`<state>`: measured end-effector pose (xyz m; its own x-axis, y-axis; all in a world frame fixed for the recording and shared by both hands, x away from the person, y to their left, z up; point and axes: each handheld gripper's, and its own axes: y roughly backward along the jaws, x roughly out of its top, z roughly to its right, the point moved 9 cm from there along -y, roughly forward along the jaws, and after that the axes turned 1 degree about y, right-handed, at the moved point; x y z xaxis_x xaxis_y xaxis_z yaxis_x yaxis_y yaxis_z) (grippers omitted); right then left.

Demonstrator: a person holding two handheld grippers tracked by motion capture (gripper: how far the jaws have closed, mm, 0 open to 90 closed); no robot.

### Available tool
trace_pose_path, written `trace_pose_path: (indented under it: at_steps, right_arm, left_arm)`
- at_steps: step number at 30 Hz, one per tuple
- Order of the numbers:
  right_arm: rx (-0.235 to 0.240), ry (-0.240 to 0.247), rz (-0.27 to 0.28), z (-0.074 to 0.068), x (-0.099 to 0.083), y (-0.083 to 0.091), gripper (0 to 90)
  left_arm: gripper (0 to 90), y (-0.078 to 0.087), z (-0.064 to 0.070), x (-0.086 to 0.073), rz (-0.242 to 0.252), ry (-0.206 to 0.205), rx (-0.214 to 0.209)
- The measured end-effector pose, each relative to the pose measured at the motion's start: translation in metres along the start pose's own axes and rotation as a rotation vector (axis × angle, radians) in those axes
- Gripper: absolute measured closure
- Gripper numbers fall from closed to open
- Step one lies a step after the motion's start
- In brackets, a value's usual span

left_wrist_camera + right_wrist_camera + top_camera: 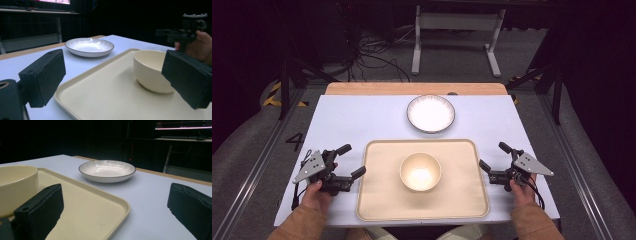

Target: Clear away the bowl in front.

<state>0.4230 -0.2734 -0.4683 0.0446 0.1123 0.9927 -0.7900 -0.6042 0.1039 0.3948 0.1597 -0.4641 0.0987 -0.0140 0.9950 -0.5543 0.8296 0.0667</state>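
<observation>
Between the spread, empty left tongs (353, 160) and right tongs (493, 156), a round cream bowl (420, 171) sits on a cream rectangular tray (377, 200); a white dark-rimmed plate (431, 113) lies beyond on the worktop (347, 120).

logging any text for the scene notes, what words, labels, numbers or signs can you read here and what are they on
"4": a dark numeral on the grey floor left of the table, in the high view.
The lit screen behind the table in the right gripper view shows bright lines too small and blurred to read.
No readable marking shows on the bowl, the tray, the plate or either tool.
</observation>
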Motion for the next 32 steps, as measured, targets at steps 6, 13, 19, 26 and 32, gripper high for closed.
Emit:
trace_pose_path:
  at_steps: [6, 13, 19, 26, 32]
  right_arm:
    - [0.0, 0.001, 0.0, 0.0, 0.0, 0.0, 1.0]
    - [-0.001, 0.003, 0.002, 0.0, 0.0, 0.0, 1.0]
    - [0.0, 0.008, 0.006, -0.001, 0.0, 0.0, 1.0]
    - [0.001, 0.017, 0.036, -0.002, 0.002, 0.003, 0.7]
    - [0.002, 0.01, 0.047, -0.001, 0.003, 0.004, 0.7]
  left_arm:
    - [4.2, 0.001, -0.002, -0.01, -0.011, 0.008, 0.009]
    - [3.3, 0.002, -0.006, -0.018, -0.027, 0.038, 0.046]
    - [3.2, 0.001, -0.011, -0.018, -0.043, 0.057, 0.087]
    - [3.3, -0.001, -0.009, -0.019, -0.055, 0.038, 0.085]
    - [3.4, -0.001, -0.01, -0.019, -0.055, 0.047, 0.083]
